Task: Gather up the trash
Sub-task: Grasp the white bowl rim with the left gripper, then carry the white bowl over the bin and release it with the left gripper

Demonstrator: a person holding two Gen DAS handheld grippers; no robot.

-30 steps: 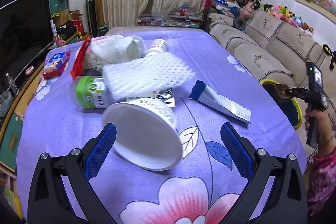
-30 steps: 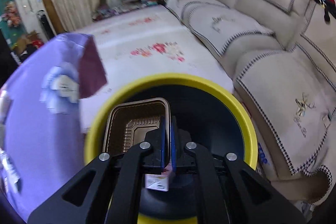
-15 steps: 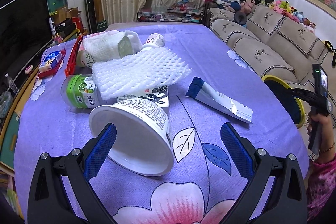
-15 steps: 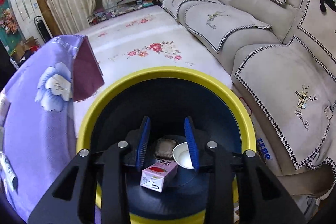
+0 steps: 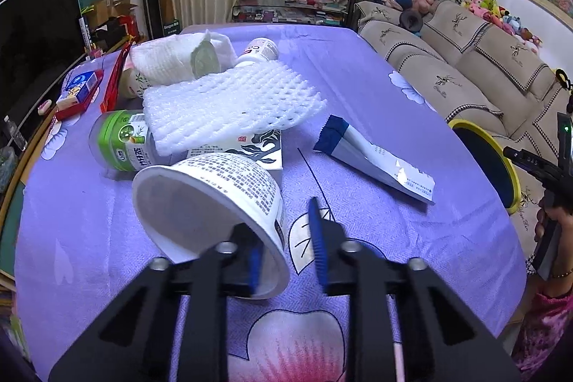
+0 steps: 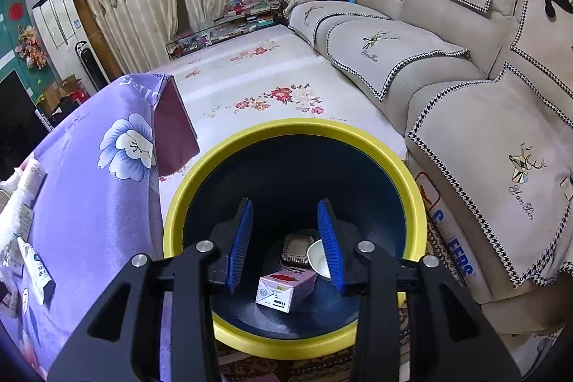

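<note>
Now closing the left gripper (image 5: pixel 284 244) over the rim of the cup (image 5: pixel 211 203), one finger inside the mouth, the other outside by the wall; jaws narrowed but cannot tell whether yet pinching it. Cup lying on its side on the purple cloth (image 5: pixel 358 85), mouth toward the camera, touching the carton (image 5: pixel 256 149) behind it. Sitting farther back: foam net (image 5: pixel 229 106) draped over the green jar (image 5: pixel 121 140), a bottle (image 5: pixel 259 49) beyond, and a torn pouch (image 5: pixel 372 160) lying to the right, apart from the cup. Hovering the right gripper (image 6: pixel 284 242) over the yellow-rimmed bin (image 6: pixel 286 127) beside the table, jaws apart and gripping nothing. Resting at the bin's bottom: a pink box (image 6: pixel 286 287), a brown tray (image 6: pixel 295 247) and a white bowl (image 6: pixel 317 258).
</note>
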